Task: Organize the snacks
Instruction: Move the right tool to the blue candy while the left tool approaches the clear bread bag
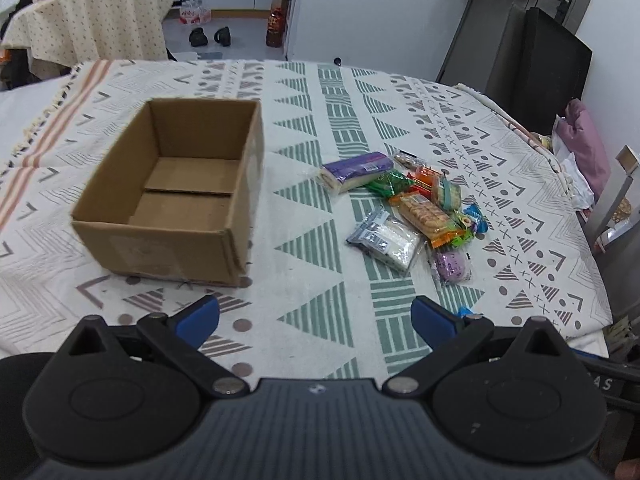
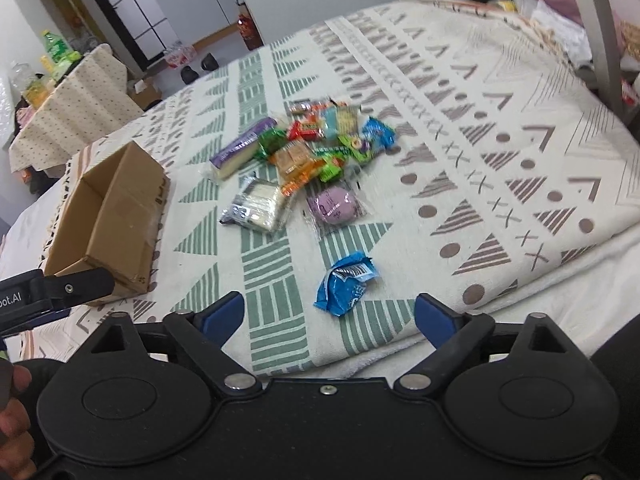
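Both grippers, left (image 1: 315, 320) and right (image 2: 330, 320), wide open, empty; "oot.AI" lettering legible.

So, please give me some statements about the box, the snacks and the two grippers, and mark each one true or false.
1. The cardboard box is empty. True.
2. The blue crumpled packet lies inside the box. False: it lies on the cloth, apart from the snack pile.
3. The right gripper holds a snack. False: it is open and empty.
4. The left gripper is open. True.
5. The purple round snack sits on top of the box. False: it lies on the tablecloth.
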### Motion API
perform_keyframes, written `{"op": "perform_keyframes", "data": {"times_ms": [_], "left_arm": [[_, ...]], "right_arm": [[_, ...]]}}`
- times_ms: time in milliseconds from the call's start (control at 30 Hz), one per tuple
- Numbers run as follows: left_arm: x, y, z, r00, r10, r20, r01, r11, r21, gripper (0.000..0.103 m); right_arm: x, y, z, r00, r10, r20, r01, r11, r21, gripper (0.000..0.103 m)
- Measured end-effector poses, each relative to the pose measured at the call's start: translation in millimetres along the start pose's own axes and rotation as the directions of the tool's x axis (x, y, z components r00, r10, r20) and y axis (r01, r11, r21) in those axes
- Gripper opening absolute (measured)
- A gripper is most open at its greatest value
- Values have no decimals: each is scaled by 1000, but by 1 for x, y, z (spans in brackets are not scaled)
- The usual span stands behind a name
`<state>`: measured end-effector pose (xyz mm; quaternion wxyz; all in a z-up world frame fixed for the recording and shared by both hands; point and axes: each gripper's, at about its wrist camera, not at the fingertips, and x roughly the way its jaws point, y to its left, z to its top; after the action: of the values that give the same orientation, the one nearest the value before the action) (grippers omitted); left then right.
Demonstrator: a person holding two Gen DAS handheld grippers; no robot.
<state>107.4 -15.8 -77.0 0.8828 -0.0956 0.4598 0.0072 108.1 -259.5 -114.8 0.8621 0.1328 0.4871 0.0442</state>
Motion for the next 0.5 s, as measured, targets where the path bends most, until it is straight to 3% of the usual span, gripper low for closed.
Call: {"op": "perform_keyframes", "data": {"times_ms": [167, 500], "left_arm": [[23, -8, 5, 1000, -23, -14, 23, 1000, -9, 99], [69, -20, 21, 996, -78, -45, 77, 997, -31, 86]], "right_arm": [[21, -7, 4, 999, 8, -49, -5, 998, 58, 75], [59, -15, 16, 990, 48, -133, -26, 987, 161, 55]]}}
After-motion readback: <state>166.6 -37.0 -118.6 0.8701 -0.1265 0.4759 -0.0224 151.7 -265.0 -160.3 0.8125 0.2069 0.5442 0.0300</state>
